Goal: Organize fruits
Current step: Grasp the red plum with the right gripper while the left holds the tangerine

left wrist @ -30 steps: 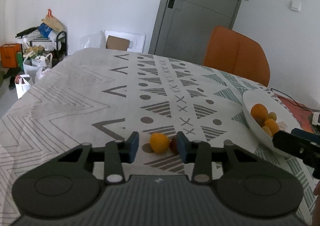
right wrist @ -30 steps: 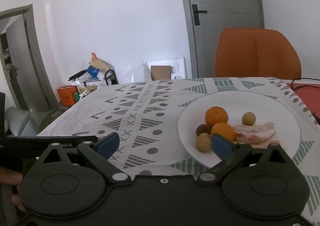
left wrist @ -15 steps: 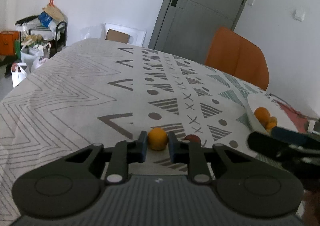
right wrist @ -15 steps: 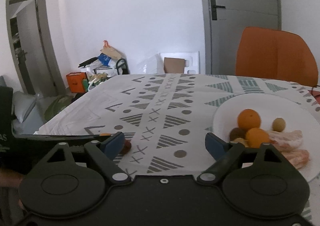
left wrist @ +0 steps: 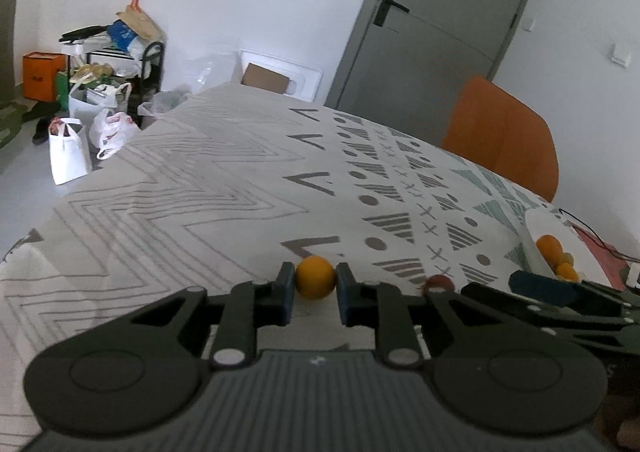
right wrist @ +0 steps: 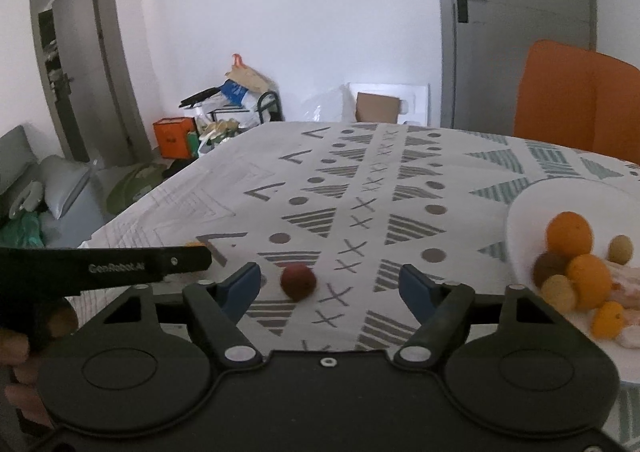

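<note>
My left gripper (left wrist: 315, 286) is shut on a small orange fruit (left wrist: 315, 282), held between its blue pads just above the patterned tablecloth (left wrist: 224, 188). A dark red fruit (right wrist: 298, 282) lies on the cloth; it also shows in the left wrist view (left wrist: 439, 282) to the right of the held fruit. My right gripper (right wrist: 330, 284) is open, its jaws wide on either side of the red fruit, which sits nearer the left finger. A white plate (right wrist: 524, 208) at the right holds several oranges (right wrist: 569, 232) and small fruits.
An orange chair (left wrist: 504, 136) stands behind the table's far right side. The left gripper's body (right wrist: 104, 264) reaches in at the left of the right wrist view. Bags and a rack (left wrist: 104, 92) stand on the floor beyond the table's left edge.
My left gripper closed on the orange fruit and lifted it slightly. My right gripper moved left from the plate to the red fruit, staying open.
</note>
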`<state>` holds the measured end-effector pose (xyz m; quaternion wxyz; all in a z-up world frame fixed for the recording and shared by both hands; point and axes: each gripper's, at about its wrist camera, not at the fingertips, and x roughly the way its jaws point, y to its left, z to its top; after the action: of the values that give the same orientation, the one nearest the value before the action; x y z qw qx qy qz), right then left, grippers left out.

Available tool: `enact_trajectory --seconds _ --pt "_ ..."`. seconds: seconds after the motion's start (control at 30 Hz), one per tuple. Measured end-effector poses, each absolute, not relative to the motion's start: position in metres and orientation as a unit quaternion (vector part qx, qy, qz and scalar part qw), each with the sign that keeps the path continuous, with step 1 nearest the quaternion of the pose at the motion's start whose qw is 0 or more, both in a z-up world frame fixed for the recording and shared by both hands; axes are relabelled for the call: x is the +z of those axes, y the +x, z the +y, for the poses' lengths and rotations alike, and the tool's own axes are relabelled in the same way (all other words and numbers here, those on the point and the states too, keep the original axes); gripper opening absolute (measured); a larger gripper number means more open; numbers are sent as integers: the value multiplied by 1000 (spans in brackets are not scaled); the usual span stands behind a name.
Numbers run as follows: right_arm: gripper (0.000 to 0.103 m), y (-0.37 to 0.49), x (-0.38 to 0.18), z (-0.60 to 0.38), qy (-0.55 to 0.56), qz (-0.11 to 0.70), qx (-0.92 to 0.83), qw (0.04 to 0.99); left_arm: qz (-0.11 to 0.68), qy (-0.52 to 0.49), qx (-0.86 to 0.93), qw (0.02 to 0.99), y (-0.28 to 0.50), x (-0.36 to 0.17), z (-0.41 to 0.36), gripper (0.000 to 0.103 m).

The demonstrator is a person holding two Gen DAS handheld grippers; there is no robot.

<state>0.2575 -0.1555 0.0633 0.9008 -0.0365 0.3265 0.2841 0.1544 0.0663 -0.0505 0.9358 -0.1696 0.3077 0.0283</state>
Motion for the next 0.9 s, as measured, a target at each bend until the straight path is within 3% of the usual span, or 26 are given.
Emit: enact_trajectory --seconds 0.3,0.4,0.9 --pt "52 267 53 -132 -52 341 300 890 299 -180 47 936 146 -47 86 20" --pt "22 269 45 -124 -68 349 295 887 294 -186 52 936 144 -45 91 20" --pt "22 257 78 -155 -42 299 281 911 288 -152 54 944 144 -25 76 20"
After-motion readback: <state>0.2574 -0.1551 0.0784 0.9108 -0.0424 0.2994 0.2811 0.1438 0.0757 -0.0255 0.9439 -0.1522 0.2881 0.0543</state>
